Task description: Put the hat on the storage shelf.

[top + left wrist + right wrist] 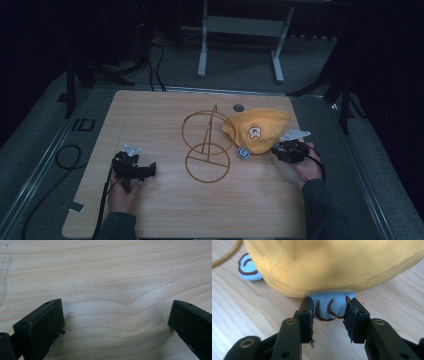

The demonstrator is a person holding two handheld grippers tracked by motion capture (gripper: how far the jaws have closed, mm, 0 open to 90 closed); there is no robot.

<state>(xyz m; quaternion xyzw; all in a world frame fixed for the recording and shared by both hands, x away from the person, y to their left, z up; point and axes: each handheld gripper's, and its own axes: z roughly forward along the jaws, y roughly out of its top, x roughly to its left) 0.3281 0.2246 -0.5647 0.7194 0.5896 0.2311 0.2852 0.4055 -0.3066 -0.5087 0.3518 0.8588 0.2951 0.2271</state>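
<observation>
Between right gripper (329, 311) fingers, blue ear flap (330, 306) of yellow cap (332, 265) pinched, left gripper (116, 322) fingers spread.

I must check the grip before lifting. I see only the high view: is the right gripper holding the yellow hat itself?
Observer: No. The right gripper is shut on a blue ear flap under the rim of the yellow hat.
Operator: Is there another flap?
Observer: Yes, a second blue flap lies on the table, left of the pinched one.
Operator: And the left gripper?
Observer: The left gripper is open over bare wood.
</observation>
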